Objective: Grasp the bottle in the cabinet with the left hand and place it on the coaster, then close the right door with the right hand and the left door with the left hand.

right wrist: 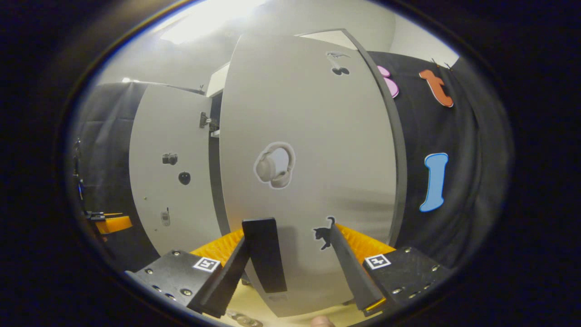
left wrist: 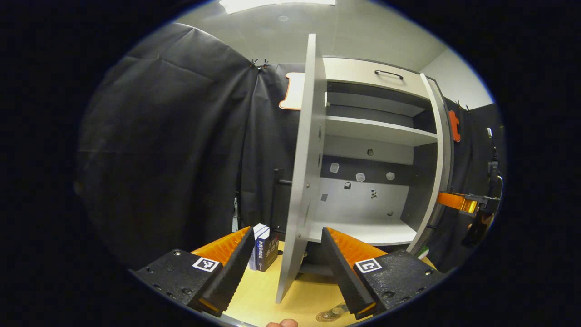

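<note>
Left gripper (left wrist: 287,268): fingers spread wide, holding nothing, straddling the edge of the pale grey left cabinet door (left wrist: 303,181), which stands ajar.
Right gripper (right wrist: 290,263): fingers wide apart, gripping nothing, close against the pale grey right cabinet door (right wrist: 308,159) with its stickers.
Clear bottle (left wrist: 333,312): low and near, on the yellow wooden tabletop (left wrist: 263,290).
Open grey cabinet (left wrist: 376,136): shelves bare.
Small blue box (left wrist: 263,247): left of the left door.

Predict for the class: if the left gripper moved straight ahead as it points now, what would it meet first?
Most likely the left gripper meets the edge of the open left door, standing between its open fingers; depth is uncertain.
</note>
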Available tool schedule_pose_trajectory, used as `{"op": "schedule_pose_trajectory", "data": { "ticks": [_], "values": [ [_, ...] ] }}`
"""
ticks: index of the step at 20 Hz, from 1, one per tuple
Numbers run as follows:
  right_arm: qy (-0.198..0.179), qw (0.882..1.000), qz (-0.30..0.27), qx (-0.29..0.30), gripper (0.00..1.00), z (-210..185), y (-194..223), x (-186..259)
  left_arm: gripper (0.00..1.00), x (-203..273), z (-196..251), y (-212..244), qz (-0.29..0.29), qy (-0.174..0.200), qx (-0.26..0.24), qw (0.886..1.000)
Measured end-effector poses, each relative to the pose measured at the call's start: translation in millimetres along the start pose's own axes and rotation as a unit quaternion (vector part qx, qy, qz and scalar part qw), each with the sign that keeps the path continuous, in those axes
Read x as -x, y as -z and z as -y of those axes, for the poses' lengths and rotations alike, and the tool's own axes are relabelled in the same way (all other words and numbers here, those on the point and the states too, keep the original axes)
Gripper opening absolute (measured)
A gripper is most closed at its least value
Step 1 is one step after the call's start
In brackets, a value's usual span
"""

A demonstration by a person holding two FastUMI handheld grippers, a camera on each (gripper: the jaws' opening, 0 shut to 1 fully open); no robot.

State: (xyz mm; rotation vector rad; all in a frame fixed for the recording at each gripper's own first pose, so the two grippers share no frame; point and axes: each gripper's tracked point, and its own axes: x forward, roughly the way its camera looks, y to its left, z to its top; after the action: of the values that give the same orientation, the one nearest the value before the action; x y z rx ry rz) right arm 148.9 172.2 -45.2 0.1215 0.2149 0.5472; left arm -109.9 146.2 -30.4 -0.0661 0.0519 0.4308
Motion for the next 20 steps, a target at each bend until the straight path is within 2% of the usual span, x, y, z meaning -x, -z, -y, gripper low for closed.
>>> {"op": "schedule_pose_trajectory", "data": {
  "ticks": [1,7,20],
  "values": [
    [0.003,1.000,0.001,0.003,0.97,-2.7,0.9,-4.4,0.93,1.5,-4.6,0.3,0.000,-0.006,0.000,1.000],
    [0.026,1.000,0.001,-0.008,1.00,-6.6,2.2,-26.2,0.93,7.7,-31.6,4.4,-0.003,-0.030,-0.002,1.000],
    [0.078,0.997,0.004,-0.014,1.00,-12.1,5.7,-61.6,0.93,4.1,-72.4,12.3,-0.007,-0.047,0.005,0.999]
  ]
}}
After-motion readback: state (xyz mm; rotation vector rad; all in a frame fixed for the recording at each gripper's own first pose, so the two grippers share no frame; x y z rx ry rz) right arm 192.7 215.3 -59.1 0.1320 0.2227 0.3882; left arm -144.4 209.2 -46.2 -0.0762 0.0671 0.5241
